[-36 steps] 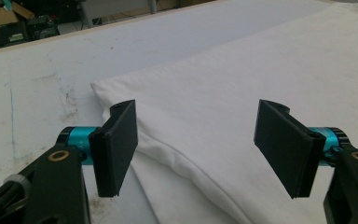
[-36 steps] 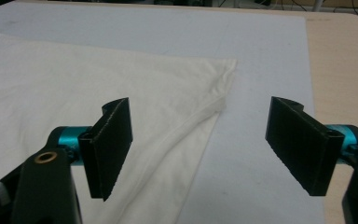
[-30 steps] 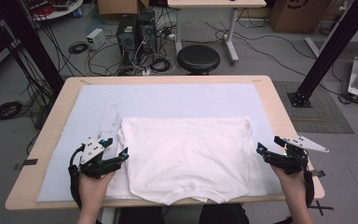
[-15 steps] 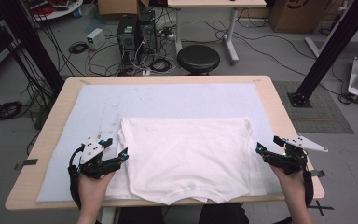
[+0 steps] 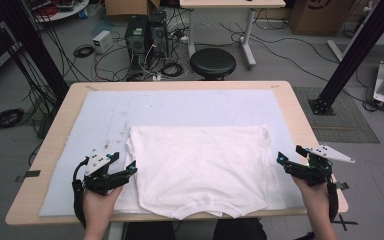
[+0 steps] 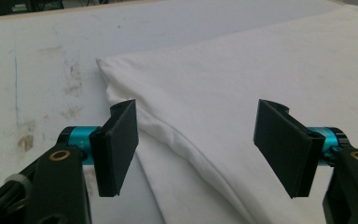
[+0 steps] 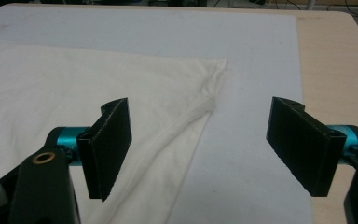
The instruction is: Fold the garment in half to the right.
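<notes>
A white T-shirt (image 5: 200, 170) lies flat on the pale mat (image 5: 180, 107), with its neck opening toward the front edge of the table. My left gripper (image 5: 125, 164) hangs open at the shirt's left edge. In the left gripper view the shirt's folded edge (image 6: 242, 70) runs between the jaws of that gripper (image 6: 203, 144). My right gripper (image 5: 287, 160) is open at the shirt's right edge. In the right gripper view the shirt's side seam (image 7: 74, 79) lies under the left jaw of that gripper (image 7: 200, 144), and bare mat lies under the right jaw.
The mat covers most of a wooden table (image 5: 300, 115). It has brown stains (image 6: 72, 77) left of the shirt. Beyond the table stand a black stool (image 5: 212, 62), computer towers (image 5: 145, 32) and loose cables on the floor.
</notes>
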Available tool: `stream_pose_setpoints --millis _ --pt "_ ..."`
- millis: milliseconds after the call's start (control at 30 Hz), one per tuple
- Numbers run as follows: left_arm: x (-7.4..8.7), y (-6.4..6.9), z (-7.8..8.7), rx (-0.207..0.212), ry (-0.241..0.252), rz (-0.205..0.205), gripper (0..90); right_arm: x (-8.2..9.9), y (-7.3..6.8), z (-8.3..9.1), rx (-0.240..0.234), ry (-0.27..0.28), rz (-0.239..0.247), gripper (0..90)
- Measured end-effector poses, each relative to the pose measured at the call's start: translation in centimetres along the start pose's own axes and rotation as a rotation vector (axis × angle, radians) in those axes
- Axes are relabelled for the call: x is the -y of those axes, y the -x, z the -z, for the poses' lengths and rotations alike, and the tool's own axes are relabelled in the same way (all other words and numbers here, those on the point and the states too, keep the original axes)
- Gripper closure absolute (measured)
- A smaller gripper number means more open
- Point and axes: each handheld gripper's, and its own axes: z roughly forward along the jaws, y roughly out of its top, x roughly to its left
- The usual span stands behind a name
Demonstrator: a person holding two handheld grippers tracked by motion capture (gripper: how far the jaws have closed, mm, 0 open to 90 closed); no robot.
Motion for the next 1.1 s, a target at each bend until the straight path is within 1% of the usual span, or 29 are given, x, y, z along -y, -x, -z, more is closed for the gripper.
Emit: stream_pose_setpoints --millis 167,233,267,333,400,433,567,667,800,867,933,1033,1100 --pt "1.1 -0.1 1.5 -0.016 -0.017 0.067 31.0 0.1 0.3 0.0 0.008 0.002 -0.007 22.0" --pt "1.7 -0.2 2.2 -0.031 -0.034 0.088 31.1 0.1 0.3 0.1 0.010 0.005 -0.010 22.0" --pt "1.9 -0.2 2.5 -0.035 -0.045 0.105 31.0 0.1 0.3 0.1 0.010 0.005 -0.010 22.0" --pt "2.5 -0.2 3.1 -0.043 -0.051 0.146 31.1 0.1 0.3 0.1 0.011 0.004 -0.010 22.0" --pt "3.1 -0.2 3.7 -0.054 -0.067 0.170 31.0 0.1 0.3 0.2 0.015 0.006 -0.006 22.0" --pt "3.4 -0.3 3.9 -0.062 -0.078 0.173 31.0 0.1 0.3 0.2 0.015 0.007 -0.005 22.0" --pt "4.3 -0.5 4.8 -0.075 -0.104 0.231 31.0 0.1 0.2 0.1 0.017 0.008 -0.002 22.1" --pt "4.9 -0.7 5.1 -0.070 -0.130 0.245 31.0 0.1 0.1 0.0 0.017 0.006 0.004 22.1" --pt "5.5 -0.9 5.3 -0.033 -0.142 0.307 31.0 0.0 -0.4 -0.3 0.010 -0.005 0.020 22.4" --pt "5.6 -0.7 5.2 -0.035 -0.135 0.318 31.0 0.0 -0.6 -0.4 0.009 -0.004 0.027 22.4" --pt "5.5 -0.4 5.0 -0.017 -0.137 0.328 31.0 0.0 -0.7 -0.4 0.007 -0.003 0.030 22.5" --pt "5.3 0.4 4.5 -0.003 -0.138 0.327 31.0 0.0 -0.8 -0.3 0.007 -0.001 0.031 22.4" --pt "5.1 0.9 4.0 0.021 -0.145 0.324 31.3 0.0 -0.7 -0.2 0.006 0.000 0.031 22.5"
